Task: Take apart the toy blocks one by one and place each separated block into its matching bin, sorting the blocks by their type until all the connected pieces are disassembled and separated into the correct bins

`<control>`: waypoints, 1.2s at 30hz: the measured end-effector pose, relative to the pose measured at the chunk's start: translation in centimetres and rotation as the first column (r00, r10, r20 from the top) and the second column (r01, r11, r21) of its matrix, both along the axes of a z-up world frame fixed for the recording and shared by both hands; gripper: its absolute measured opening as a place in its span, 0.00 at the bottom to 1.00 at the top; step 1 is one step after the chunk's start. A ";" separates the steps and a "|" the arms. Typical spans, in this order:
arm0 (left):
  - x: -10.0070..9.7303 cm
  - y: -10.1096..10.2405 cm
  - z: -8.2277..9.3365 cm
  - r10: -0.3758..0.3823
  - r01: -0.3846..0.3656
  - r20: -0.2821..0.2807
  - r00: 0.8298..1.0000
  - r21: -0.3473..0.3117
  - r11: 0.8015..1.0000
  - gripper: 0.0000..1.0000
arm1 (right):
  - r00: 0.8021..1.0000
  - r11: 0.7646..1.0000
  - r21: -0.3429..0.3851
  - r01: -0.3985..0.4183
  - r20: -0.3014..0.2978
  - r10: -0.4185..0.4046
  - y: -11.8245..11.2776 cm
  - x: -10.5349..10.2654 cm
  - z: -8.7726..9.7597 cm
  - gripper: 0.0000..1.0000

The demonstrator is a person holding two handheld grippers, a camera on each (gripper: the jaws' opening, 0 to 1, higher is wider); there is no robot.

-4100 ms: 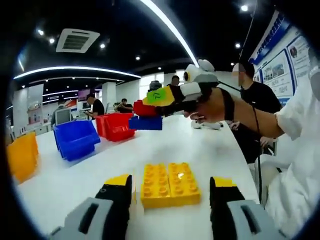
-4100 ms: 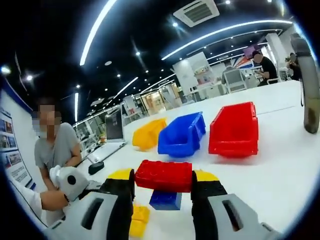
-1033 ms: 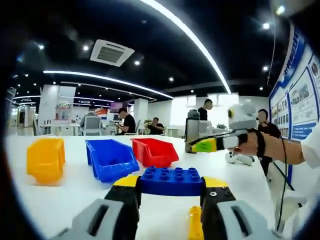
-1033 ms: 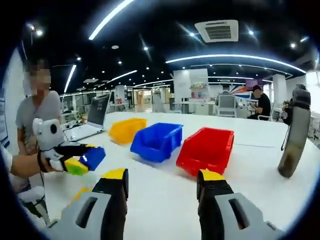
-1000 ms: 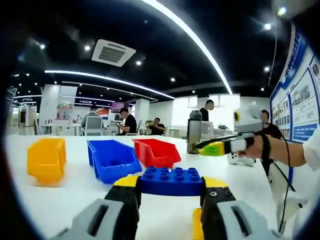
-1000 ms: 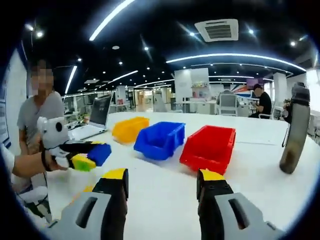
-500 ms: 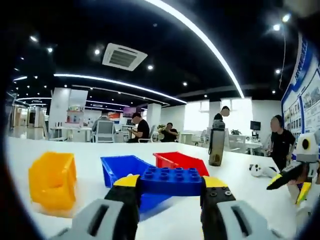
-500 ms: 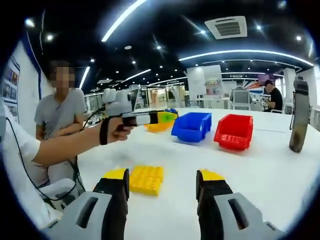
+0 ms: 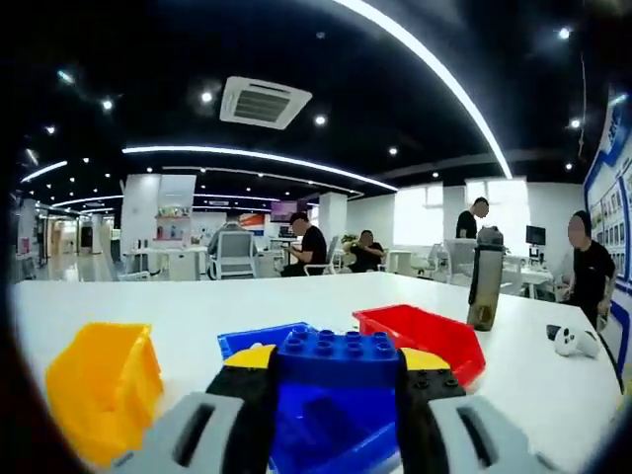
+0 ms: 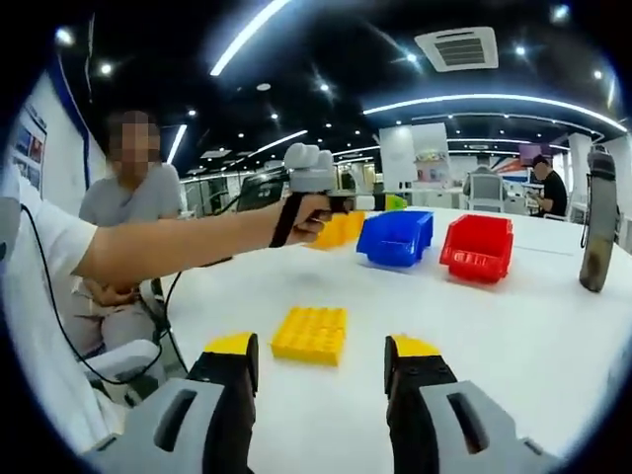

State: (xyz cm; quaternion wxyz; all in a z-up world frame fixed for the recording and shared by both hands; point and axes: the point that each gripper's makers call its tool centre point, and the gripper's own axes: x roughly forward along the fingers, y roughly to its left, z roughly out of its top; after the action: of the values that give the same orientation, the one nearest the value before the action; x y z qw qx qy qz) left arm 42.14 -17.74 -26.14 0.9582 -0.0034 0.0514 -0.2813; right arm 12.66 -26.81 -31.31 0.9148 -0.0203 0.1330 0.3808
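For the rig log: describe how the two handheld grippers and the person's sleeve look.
Both grippers, left gripper and right gripper, have black jaws with yellow tips on grey bodies. The left has a white handle and a black strap and cable at the wrist. The white sleeve is short.

Plastic toys and bins on a smooth white worktop

The blue block (image 9: 339,356) looks like hard, slightly glossy plastic with moulded studs; the yellow block (image 10: 311,334) has the same studded plastic surface. The yellow bin (image 9: 101,388), blue bin (image 9: 331,427) and red bin (image 9: 425,336) look like smooth moulded plastic with a soft sheen. The worktop (image 10: 513,336) is smooth, white and faintly reflective. The bottle (image 9: 485,279) appears dark, translucent plastic. The person's sleeve (image 10: 35,259) is white cloth.
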 end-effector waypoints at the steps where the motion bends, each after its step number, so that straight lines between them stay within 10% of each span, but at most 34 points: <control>1: 0.3 0.1 0.1 0.009 -0.009 -0.003 1.000 -0.012 1.000 0.48 | 1.000 1.000 0.000 0.001 0.000 -0.001 -0.1 0.1 0.0 0.52; 4: 0.3 0.3 0.2 0.017 -0.017 -0.005 1.000 -0.039 0.999 0.47 | 1.000 1.000 0.001 0.005 0.000 -0.005 -0.3 0.1 0.0 0.52; 8: 0.4 0.4 0.0 0.014 -0.014 -0.007 1.000 -0.025 1.000 0.82 | 1.000 1.000 0.000 0.000 0.003 0.000 -0.1 0.1 0.2 0.52; 21: -4.7 1.0 0.2 -0.077 0.077 0.015 0.997 -0.027 0.997 0.79 | 1.000 1.000 -0.012 -0.019 -0.001 0.019 1.2 0.5 -0.1 0.52; 36: -15.4 2.5 1.8 -0.199 0.205 0.071 0.977 -0.087 0.975 0.74 | 0.999 0.993 -0.110 -0.043 -0.024 0.041 6.0 0.9 -4.5 0.65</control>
State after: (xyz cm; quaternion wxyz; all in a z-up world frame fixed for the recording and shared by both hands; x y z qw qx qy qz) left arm 26.78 -15.28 -24.30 0.9246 -0.0343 0.0085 -0.3794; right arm 13.59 -20.81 -35.80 0.9026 -0.0695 0.1631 0.3922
